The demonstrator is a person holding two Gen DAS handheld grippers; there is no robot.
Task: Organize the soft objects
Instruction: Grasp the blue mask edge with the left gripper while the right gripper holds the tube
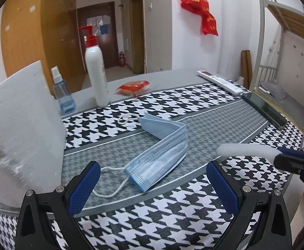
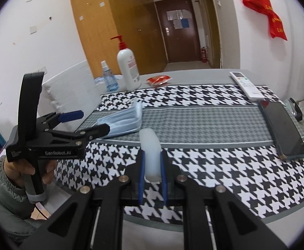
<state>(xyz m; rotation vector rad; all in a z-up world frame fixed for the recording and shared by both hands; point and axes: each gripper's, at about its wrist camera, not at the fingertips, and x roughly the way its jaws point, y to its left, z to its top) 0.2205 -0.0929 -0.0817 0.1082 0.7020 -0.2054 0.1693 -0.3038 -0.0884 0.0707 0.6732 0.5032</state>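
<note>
Right tongs [image 2: 153, 179] clamped on a white soft roll [image 2: 150, 152] above the houndstooth cloth [image 2: 214, 166], left tongs [image 2: 89, 120] spread by the blue mask [image 2: 122, 120].

The only text that is reading clearly is "GenRobot.AI", which is standing in pale letters on the black side of the left gripper [image 2: 93, 121] body, in the right wrist view. A small pale mark is sitting at the rear end of that same body, but it is too small to read. The pump bottle [image 2: 129, 70] near the far edge of the counter is carrying a red printed label, and the red bag [image 2: 264, 10] hanging on the wall is showing yellow characters; both are too blurred to read.
</note>
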